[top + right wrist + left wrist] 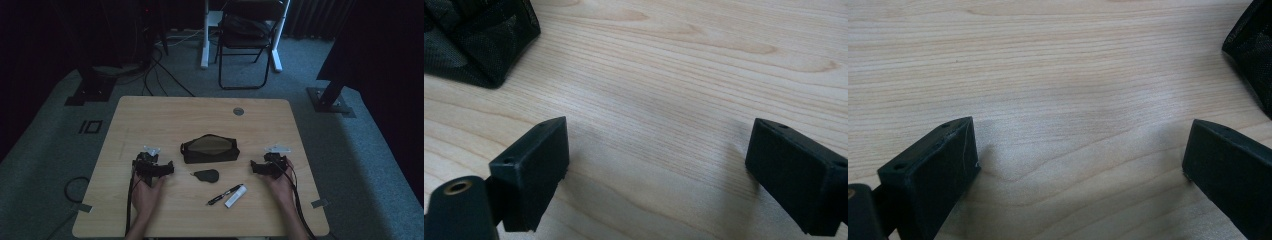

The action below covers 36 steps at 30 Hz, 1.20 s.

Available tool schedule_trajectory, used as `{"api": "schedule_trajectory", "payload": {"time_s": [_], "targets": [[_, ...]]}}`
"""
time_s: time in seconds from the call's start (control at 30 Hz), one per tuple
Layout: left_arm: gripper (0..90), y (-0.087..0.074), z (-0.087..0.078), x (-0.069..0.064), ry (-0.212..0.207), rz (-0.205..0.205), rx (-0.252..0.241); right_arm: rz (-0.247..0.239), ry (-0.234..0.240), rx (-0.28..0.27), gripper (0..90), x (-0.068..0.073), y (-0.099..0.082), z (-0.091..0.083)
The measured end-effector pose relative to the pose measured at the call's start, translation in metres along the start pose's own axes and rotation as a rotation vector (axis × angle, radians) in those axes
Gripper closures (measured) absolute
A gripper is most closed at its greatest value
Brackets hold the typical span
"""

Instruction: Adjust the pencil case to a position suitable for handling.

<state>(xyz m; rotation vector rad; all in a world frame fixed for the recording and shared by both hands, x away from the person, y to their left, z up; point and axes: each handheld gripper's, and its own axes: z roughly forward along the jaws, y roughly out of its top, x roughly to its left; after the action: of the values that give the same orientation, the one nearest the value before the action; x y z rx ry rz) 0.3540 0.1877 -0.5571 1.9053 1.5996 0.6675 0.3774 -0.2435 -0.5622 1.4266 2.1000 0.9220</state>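
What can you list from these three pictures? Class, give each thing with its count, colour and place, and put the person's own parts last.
table: 1, light wood, centre of the high view
pouch: 1, dark mesh, middle of the table between the two tongs
small flat case: 1, dark, just in front of the pouch
pen: 1, black, near the front edge, right of centre
white stick: 1, white, beside the pen
folding chair: 1, black, on the floor behind the table
left tongs: 1, black, open over bare wood, left of the pouch
right tongs: 1, black, open over bare wood, right of the pouch
hands: 2, at the front edge
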Motion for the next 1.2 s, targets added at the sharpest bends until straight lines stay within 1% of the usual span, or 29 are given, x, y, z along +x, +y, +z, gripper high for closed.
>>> {"api": "schedule_trajectory", "payload": {"time_s": [0.1,0.17,0.23,0.6,0.63,0.67,0.73,0.77,0.83,0.9,1.07,1.13,1.17,1.2], "targets": [[1.5,0.0,0.0,0.0,0.003,-0.002,0.002,0.0,0.0,0.0,10.4,0.0,0.0,0.0],[1.5,-0.001,-0.001,-0.001,0.006,-0.005,0.002,0.009,-0.009,-0.004,12.9,0.0,0.0,0.0],[1.5,-0.001,-0.001,-0.001,0.008,-0.006,0.001,0.013,-0.013,-0.005,13.0,0.0,0.0,0.0],[1.6,-0.001,-0.001,-0.002,0.009,-0.008,0.0,0.0,0.0,0.005,13.2,-0.001,0.002,0.001],[1.5,-0.001,-0.001,-0.002,0.009,-0.008,0.0,0.0,0.0,0.007,14.9,-0.001,0.003,0.001],[1.5,-0.002,-0.001,-0.002,0.009,-0.008,0.0,0.007,-0.006,0.009,21.6,-0.001,0.003,-0.001],[1.5,-0.002,-0.001,-0.002,0.009,-0.007,-0.001,0.004,-0.004,0.015,26.3,0.0,0.004,-0.003],[1.6,-0.002,-0.001,-0.002,0.009,-0.007,-0.001,-0.001,0.003,0.015,28.9,0.0,0.004,-0.004],[1.5,-0.002,-0.001,-0.002,0.009,-0.007,-0.001,-0.015,0.005,0.0,30.9,0.003,0.005,-0.008],[1.5,-0.002,-0.002,-0.002,0.009,-0.007,-0.001,-0.019,0.024,-0.013,31.1,0.004,0.007,-0.013],[1.5,-0.002,-0.001,-0.002,0.009,-0.007,-0.001,-0.05,0.045,-0.047,31.3,0.012,0.013,-0.023],[1.5,-0.002,-0.002,-0.002,0.009,-0.007,-0.001,-0.067,0.059,-0.05,33.8,0.015,0.015,-0.026],[1.5,-0.002,-0.002,-0.002,0.009,-0.007,-0.001,-0.067,0.059,-0.05,33.8,0.015,0.015,-0.026],[1.5,-0.002,-0.001,-0.002,0.008,-0.007,-0.001,-0.102,0.059,-0.041,35.6,0.019,0.017,-0.029]]}}
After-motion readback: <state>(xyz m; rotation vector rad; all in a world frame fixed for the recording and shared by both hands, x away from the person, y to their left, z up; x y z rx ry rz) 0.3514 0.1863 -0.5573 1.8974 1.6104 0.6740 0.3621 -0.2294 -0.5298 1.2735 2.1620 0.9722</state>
